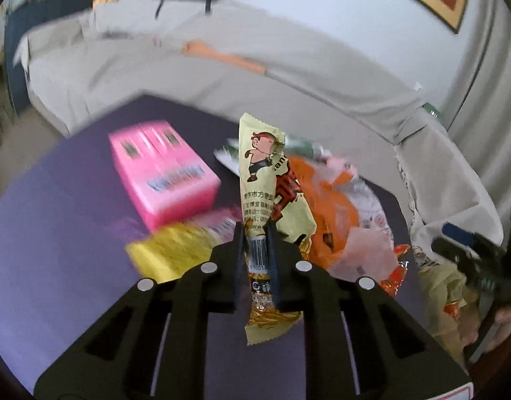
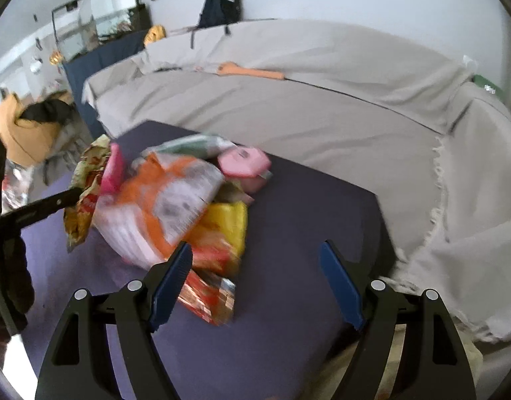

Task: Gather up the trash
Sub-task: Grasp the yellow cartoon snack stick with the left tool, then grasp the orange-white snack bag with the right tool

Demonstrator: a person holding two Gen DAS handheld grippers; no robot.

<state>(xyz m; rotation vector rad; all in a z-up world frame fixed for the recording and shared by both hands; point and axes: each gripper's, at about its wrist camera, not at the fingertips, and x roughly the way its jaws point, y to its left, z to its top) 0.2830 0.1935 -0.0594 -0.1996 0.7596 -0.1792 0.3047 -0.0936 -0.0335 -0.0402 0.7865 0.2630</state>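
Note:
My left gripper (image 1: 257,233) is shut on a pale yellow snack wrapper (image 1: 265,166) with a cartoon figure, its pads pinching the barcode end so that the wrapper stands up above the purple table (image 1: 55,216). Behind it lies a pile of trash: an orange and white bag (image 1: 335,213), a yellow packet (image 1: 168,253) and a pink box (image 1: 162,173). In the right wrist view my right gripper (image 2: 255,263) is open over the table with nothing between its fingers, just right of the orange and white bag (image 2: 162,206) and a red wrapper (image 2: 208,296).
A sofa under a beige cover (image 2: 288,106) wraps around the table's far and right sides, with an orange object (image 2: 252,70) lying on it. A dark backpack (image 2: 222,1) leans against the wall behind. A pink round container (image 2: 245,163) sits behind the pile.

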